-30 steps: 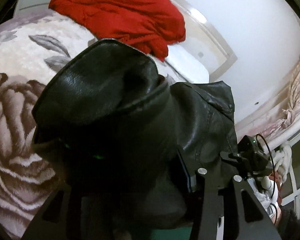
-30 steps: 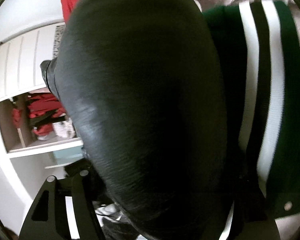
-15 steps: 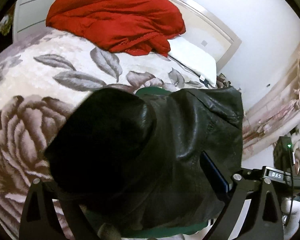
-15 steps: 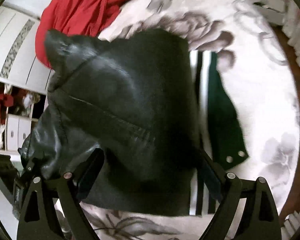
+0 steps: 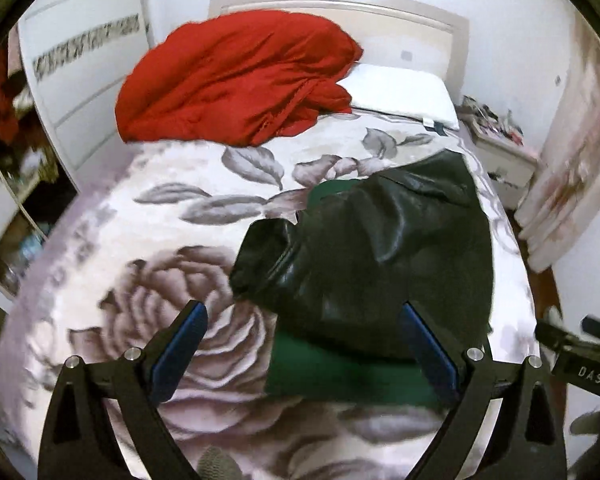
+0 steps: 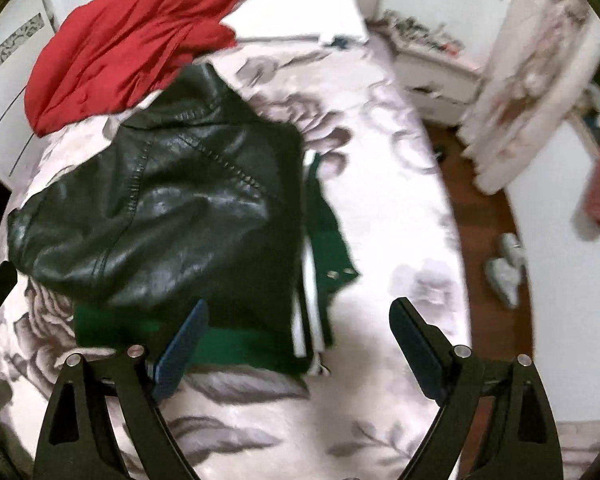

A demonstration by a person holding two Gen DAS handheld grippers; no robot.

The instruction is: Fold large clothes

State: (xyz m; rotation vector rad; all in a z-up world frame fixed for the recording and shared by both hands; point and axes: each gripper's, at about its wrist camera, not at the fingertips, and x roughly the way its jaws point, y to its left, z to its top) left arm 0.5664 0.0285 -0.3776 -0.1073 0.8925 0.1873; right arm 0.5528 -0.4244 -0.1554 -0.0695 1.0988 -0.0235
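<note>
Here the black jacket lies folded on the bed, resting on top of a green garment whose white-striped edge shows on the jacket's right. The left hand-held gripper hovers above the bed, jaws spread wide, gripping nothing. The right hand-held gripper likewise hangs wide open and empty. A red heap sits by the pillow.

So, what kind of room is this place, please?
Most likely a home bedroom: a bed with a grey floral bedspread, a white pillow against a pale headboard, and a small white bedside table beside it.
</note>
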